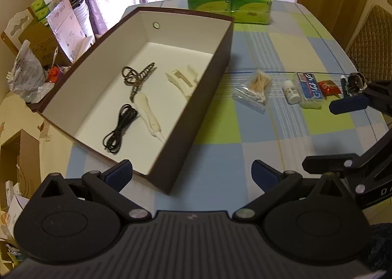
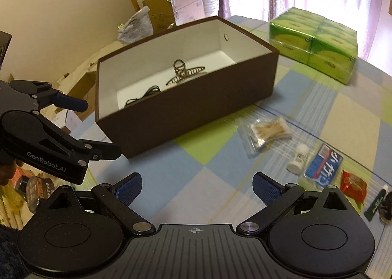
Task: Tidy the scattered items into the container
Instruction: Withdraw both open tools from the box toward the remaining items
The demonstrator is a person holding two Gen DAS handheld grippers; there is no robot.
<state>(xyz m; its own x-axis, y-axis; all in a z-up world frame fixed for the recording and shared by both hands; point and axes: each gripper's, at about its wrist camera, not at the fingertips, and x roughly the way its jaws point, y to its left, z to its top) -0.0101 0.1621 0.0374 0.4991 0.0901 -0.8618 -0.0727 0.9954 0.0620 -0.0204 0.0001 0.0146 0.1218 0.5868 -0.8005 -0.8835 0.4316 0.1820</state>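
Brown box [image 1: 196,98], four items inside

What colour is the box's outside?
Dark brown box, white inside; the right wrist view shows it best.

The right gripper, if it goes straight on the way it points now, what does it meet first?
Probably the brown cardboard box: its long near wall lies ahead of the open right gripper, past bare checked tablecloth. Depth is uncertain.

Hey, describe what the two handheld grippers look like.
Both are matte black with ribbed bodies, round disc housings and silver pivot screws. The fingers carry blue textured pads. The left gripper shows white "GenRobot.AI" lettering. The right gripper looks the same.
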